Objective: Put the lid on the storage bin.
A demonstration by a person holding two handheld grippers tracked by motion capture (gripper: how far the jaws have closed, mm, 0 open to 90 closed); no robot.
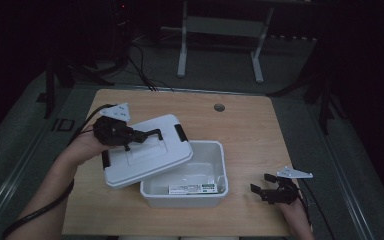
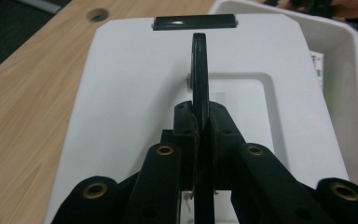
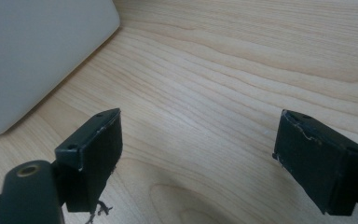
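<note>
Two grippers are at work over a wooden table (image 1: 240,125). The left gripper (image 1: 147,135) is clenched on the black handle (image 2: 199,70) of a white lid (image 1: 145,150); in the left gripper view its jaws stand pressed together with the thin handle standing upright between the pads. The lid has a black latch (image 2: 195,21) at its far end in that view, and another latch (image 1: 106,159) shows at its near left corner in the high view. The lid sits tilted toward the table's left side, its right part overlapping the left rim of a white bin (image 1: 220,150), its left part over bare wood. I cannot tell whether the lid rests on the bin's rim or hangs just above it.

The bin stands uncovered near the table's front edge, about midway along it. A flat printed packet (image 1: 192,188) lies on its floor toward the near wall.

The right gripper (image 1: 260,184) is released: its jaws stand wide apart with bare wood between them, as the right gripper view shows. It sits near the table's front right corner, just beside the bin and apart from it; the bin's rounded corner shows at the upper left of that view.

A small round hole (image 1: 219,107) lies in the tabletop near the back edge.
</note>
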